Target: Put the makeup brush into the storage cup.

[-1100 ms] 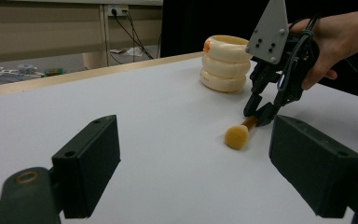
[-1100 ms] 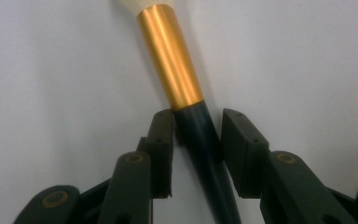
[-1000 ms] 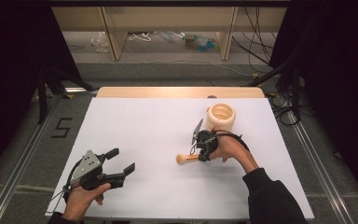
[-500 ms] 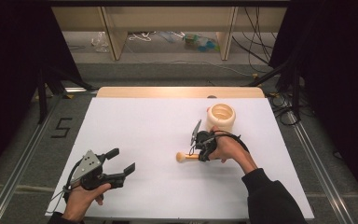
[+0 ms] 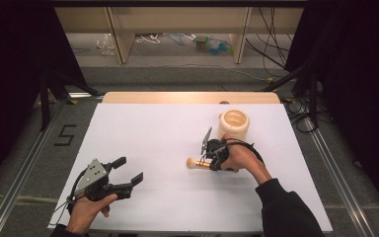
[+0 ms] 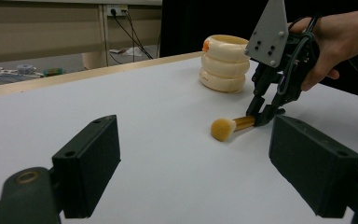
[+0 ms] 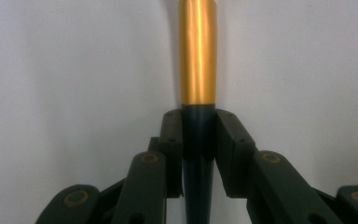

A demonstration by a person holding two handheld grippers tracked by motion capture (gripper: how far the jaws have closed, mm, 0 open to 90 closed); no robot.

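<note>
While your right gripper [image 5: 208,159] pinches the makeup brush [image 5: 196,162] by its dark handle, bristles toward nine o'clock, probably to lift it, your left gripper [image 5: 128,171] idles spread at seven o'clock.

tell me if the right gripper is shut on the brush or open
Shut on it: in the right gripper view both jaws of the right gripper press the brush handle's dark end.

The high view looks forward and down from above the near edge of the white table [image 5: 153,143], taking in its whole top. The left gripper view sits low at the table surface, facing across it to the makeup brush [image 6: 230,126] at centre right. The right gripper view looks straight along that brush's gold ferrule [image 7: 196,51], very close.
</note>
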